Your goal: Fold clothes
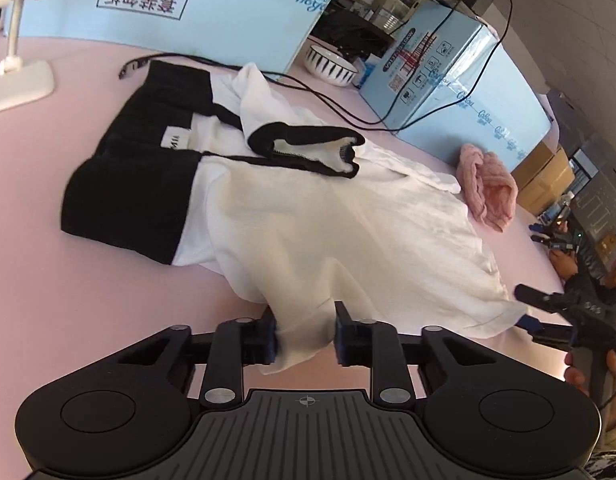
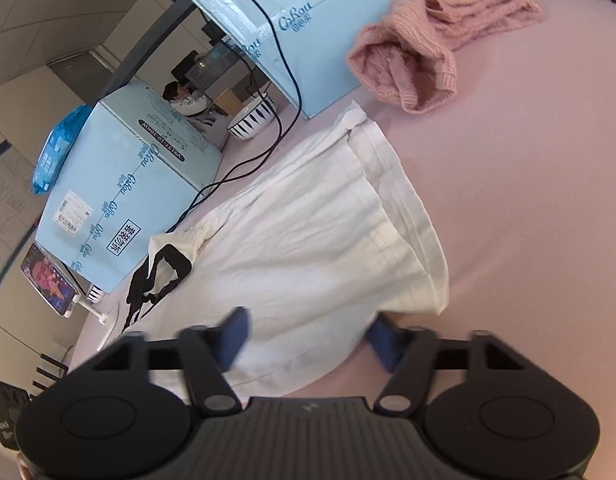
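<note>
On pink table [image 1: 68,300] | your left gripper [image 1: 306,336] pinches white shirt [image 1: 328,232] hem | your right gripper [image 2: 308,340] jaws spread wide astride its edge

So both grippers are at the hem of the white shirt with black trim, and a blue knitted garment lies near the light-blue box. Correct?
Not quite: the knitted garment is pink, as the right wrist view shows. The rest holds: left gripper and right gripper at the white shirt hem, beside the light-blue box.
</note>
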Action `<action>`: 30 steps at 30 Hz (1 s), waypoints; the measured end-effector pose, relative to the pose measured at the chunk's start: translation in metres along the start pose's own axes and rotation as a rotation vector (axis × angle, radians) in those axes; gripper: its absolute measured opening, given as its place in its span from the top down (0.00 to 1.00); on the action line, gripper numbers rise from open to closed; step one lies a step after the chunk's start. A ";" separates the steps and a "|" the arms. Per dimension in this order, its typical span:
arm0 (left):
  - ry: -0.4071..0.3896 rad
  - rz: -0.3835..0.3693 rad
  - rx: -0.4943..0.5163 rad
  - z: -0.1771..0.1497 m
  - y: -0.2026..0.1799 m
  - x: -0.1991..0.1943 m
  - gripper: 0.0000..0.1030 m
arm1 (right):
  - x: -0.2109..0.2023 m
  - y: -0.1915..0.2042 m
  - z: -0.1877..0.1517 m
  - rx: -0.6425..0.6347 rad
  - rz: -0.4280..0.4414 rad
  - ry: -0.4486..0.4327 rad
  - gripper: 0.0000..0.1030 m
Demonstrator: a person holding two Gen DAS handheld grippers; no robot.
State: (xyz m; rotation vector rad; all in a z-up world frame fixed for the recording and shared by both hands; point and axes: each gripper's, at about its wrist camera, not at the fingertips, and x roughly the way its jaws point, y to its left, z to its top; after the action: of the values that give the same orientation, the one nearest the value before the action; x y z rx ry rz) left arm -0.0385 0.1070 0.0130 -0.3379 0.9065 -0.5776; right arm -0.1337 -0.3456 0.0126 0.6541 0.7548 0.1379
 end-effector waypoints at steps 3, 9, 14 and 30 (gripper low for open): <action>0.026 -0.023 -0.036 0.008 0.000 -0.010 0.86 | -0.007 -0.002 0.004 -0.008 0.034 -0.008 0.92; 0.032 -0.052 -0.103 0.047 -0.004 -0.032 0.86 | -0.029 0.004 0.050 0.026 0.172 -0.060 0.93; -0.043 -0.112 -0.295 0.116 0.016 -0.003 0.63 | 0.022 0.023 0.111 -0.034 0.042 -0.159 0.89; -0.203 -0.264 -0.425 0.106 0.068 -0.047 0.20 | 0.109 0.105 0.062 -0.294 0.315 0.126 0.23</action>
State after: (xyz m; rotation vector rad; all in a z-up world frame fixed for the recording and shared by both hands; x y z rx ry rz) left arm 0.0473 0.1934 0.0694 -0.8944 0.7884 -0.5767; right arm -0.0010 -0.2556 0.0449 0.4827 0.7297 0.5727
